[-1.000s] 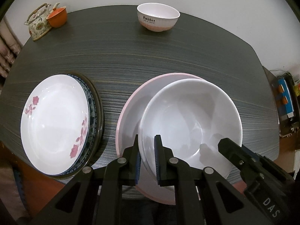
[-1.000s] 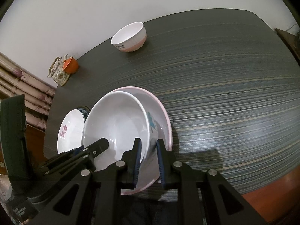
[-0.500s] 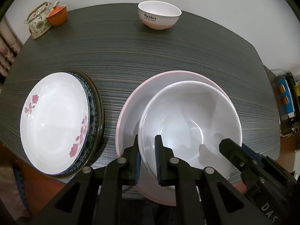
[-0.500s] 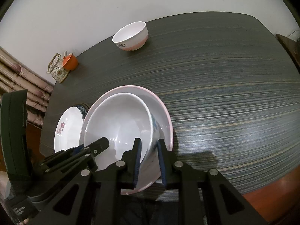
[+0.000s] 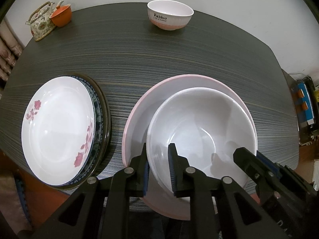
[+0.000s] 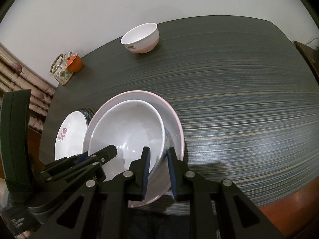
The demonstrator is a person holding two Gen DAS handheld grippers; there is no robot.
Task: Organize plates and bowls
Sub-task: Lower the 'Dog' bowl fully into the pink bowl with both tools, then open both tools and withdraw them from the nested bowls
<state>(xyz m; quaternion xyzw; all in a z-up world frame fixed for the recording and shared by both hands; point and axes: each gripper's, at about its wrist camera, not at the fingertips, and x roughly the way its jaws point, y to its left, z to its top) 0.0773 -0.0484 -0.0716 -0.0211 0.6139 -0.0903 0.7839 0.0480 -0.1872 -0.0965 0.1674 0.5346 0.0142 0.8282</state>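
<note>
A white bowl [image 5: 201,131] sits inside a larger pink-rimmed bowl [image 5: 139,107] near the table's front edge. My left gripper [image 5: 158,169] has its jaws slightly apart astride the white bowl's near-left rim. My right gripper [image 6: 158,169] likewise straddles the white bowl's [image 6: 127,131] right rim, jaws slightly apart; the pink bowl [image 6: 175,123] lies around it. A stack of plates, topped by a white plate with pink flowers [image 5: 57,129], lies to the left. A small "Rabbit" bowl [image 5: 169,17] stands at the table's far edge.
A floral teapot [image 5: 40,23] and an orange cup [image 5: 61,16] stand at the far left corner. The dark striped table [image 5: 159,55] stretches between the bowls and the far edge. Shelving with boxes [image 5: 305,107] is off the right side.
The white bowl has settled lower into the pink bowl. Both grippers' jaws have widened slightly at its rim.
</note>
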